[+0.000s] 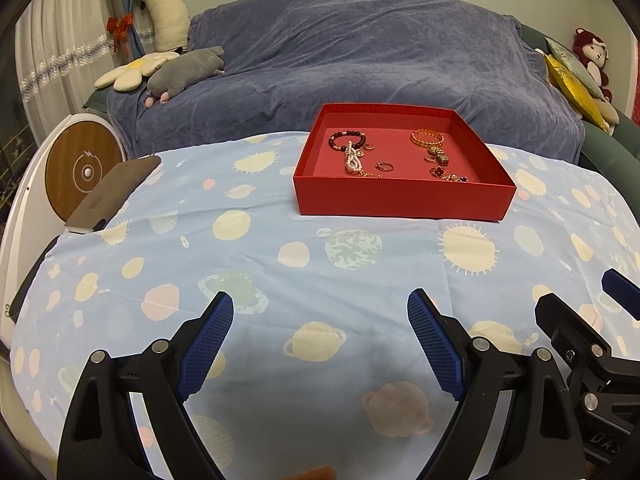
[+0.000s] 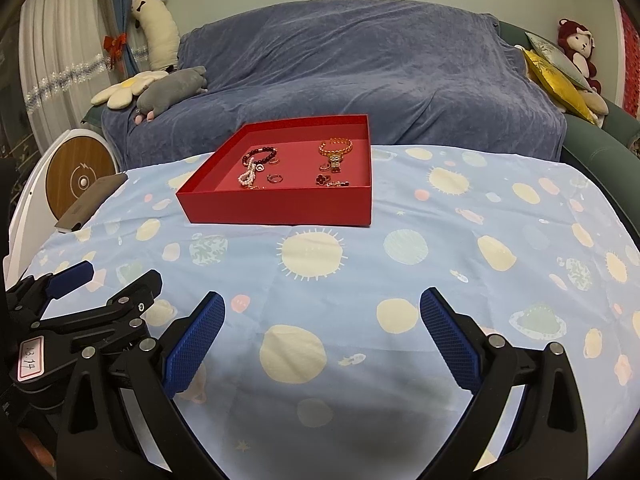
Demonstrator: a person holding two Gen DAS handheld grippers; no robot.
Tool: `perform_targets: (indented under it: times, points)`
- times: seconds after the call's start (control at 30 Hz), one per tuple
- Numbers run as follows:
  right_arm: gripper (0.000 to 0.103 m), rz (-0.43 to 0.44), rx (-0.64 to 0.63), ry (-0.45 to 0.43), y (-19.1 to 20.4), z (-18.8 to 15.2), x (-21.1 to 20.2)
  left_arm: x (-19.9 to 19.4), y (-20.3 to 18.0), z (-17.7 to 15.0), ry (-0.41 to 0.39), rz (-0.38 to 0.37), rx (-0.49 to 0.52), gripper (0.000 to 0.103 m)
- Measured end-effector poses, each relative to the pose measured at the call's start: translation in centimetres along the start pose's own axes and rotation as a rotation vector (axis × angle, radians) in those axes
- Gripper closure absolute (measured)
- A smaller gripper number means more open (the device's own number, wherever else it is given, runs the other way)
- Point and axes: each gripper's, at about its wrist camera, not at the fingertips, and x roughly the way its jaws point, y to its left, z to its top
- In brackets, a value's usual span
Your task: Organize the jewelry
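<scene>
A shallow red box [image 1: 404, 198] [image 2: 280, 209] stands on the far part of the table. Inside it lie a dark bead bracelet [image 1: 346, 138] [image 2: 261, 155], a pearl strand [image 1: 352, 161] [image 2: 249, 176], a gold bracelet [image 1: 427, 137] [image 2: 335, 146], a small ring [image 1: 385, 166] [image 2: 275, 178], a red clover piece [image 1: 437, 172] [image 2: 321, 179] and other small pieces. My left gripper [image 1: 320, 312] is open above the near cloth with nothing between its fingers. Just to its right, my right gripper [image 2: 322, 306] is open too and holds nothing. Both are well short of the box.
A light blue cloth with planets and suns [image 1: 280, 264] [image 2: 400, 264] covers the table. A dark flat device [image 1: 110, 194] [image 2: 90, 200] lies at the left edge beside a round wooden disc [image 1: 82, 172]. A blue-covered sofa [image 1: 360, 64] with plush toys stands behind.
</scene>
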Motion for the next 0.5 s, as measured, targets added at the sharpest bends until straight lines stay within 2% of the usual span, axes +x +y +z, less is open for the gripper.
perform_targets:
  times: [0.17, 0.5]
  points:
    - [0.007, -0.002, -0.004, 0.001, 0.05, 0.14, -0.08, -0.38, -0.08, -0.04, -0.022, 0.027, 0.018, 0.017]
    - [0.007, -0.006, -0.007, 0.001, 0.08, 0.26, -0.07, -0.22, 0.00, -0.08, -0.011, 0.025, 0.013, 0.017]
